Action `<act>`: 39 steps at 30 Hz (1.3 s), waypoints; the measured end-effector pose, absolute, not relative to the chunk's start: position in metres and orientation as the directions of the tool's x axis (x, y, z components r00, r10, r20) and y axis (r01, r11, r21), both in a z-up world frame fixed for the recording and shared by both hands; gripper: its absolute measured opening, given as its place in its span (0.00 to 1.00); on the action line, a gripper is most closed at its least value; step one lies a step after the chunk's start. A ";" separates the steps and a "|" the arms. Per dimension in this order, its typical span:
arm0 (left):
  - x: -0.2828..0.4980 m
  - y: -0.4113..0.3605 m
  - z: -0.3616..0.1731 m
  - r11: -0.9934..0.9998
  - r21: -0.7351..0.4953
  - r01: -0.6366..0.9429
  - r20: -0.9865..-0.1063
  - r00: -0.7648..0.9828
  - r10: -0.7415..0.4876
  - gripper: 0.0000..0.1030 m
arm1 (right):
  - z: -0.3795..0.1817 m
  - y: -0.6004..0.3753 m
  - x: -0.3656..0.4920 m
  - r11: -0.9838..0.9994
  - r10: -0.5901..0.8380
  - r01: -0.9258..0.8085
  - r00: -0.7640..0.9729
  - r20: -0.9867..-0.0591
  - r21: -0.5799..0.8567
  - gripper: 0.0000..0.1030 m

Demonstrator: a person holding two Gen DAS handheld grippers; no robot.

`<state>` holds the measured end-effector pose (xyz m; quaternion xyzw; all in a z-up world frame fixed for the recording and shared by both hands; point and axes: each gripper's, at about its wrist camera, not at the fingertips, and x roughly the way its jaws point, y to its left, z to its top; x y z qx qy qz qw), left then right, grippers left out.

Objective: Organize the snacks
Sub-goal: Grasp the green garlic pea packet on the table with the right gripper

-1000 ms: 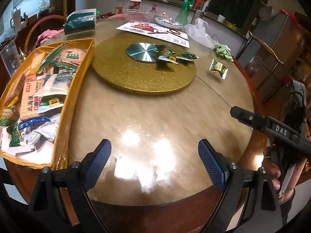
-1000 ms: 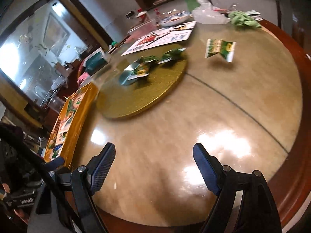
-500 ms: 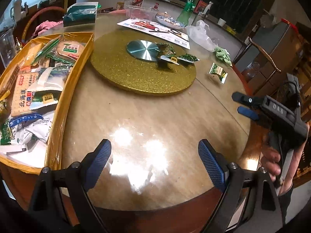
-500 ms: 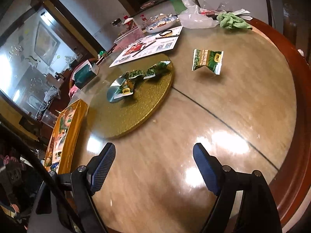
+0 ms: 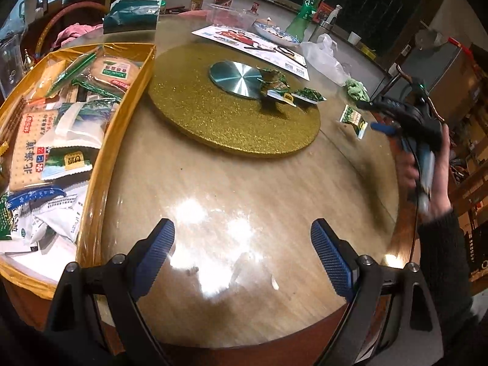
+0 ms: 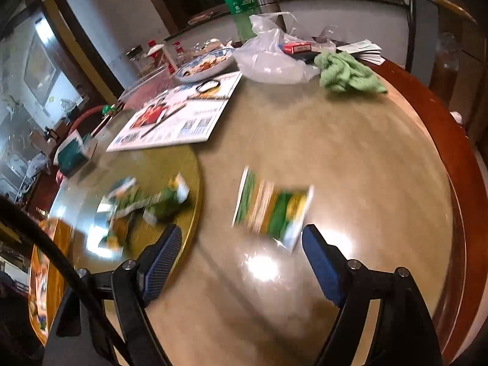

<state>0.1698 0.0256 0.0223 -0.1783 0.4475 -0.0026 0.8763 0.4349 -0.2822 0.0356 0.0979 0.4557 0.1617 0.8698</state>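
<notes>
While the right gripper [image 6: 236, 260], its jaws closing on nothing yet, nears the green snack packet [image 6: 271, 210] lying flat at centre frame on the table [image 6: 350, 158], lower it to straddle one packet edge; keep the left gripper [image 5: 242, 245] open and empty.

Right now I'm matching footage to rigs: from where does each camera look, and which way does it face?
Left wrist: sits on the left gripper, looking down across the round table at the gold turntable and yellow snack tray; the right hand shows.
Right wrist: sits on the right gripper, its jaws closing, nothing between them, facing the lone green snack packet.
Shared: that packet, the turntable, the green cloth.
</notes>
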 end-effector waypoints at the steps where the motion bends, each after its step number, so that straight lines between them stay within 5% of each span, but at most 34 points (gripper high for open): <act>1: 0.172 0.026 0.022 0.934 -0.319 -0.160 -0.784 0.598 -0.165 0.88 | 0.037 -0.279 0.446 0.932 0.364 -0.205 0.530 -0.766 0.300 0.74; 6: 0.179 0.022 0.026 0.931 -0.334 -0.147 -0.778 0.601 -0.185 0.88 | 0.021 -0.264 0.477 0.944 0.303 -0.269 0.491 -0.817 0.189 0.74; 12: 0.185 0.019 0.021 0.935 -0.325 -0.138 -0.785 0.592 -0.185 0.88 | 0.013 -0.276 0.444 0.902 0.408 -0.327 0.437 -0.801 0.282 0.71; 16: 0.187 0.015 0.019 0.937 -0.318 -0.146 -0.793 0.582 -0.179 0.88 | 0.012 -0.272 0.448 0.936 0.340 -0.248 0.456 -0.823 0.249 0.71; 17: 0.185 0.014 0.021 0.939 -0.312 -0.144 -0.793 0.584 -0.174 0.88 | 0.011 -0.271 0.451 0.944 0.319 -0.232 0.460 -0.829 0.235 0.68; 19: 0.181 0.012 0.025 0.945 -0.296 -0.137 -0.789 0.592 -0.161 0.88 | 0.009 -0.266 0.455 0.957 0.273 -0.218 0.464 -0.842 0.191 0.47; 20: 0.180 0.012 0.027 0.946 -0.293 -0.138 -0.787 0.597 -0.157 0.88 | 0.010 -0.264 0.454 0.964 0.246 -0.212 0.471 -0.847 0.162 0.46; 39: 0.194 -0.014 0.023 0.957 -0.238 -0.165 -0.817 0.567 -0.105 0.88 | 0.003 -0.286 0.269 0.885 0.448 -0.138 0.518 -0.729 0.445 0.33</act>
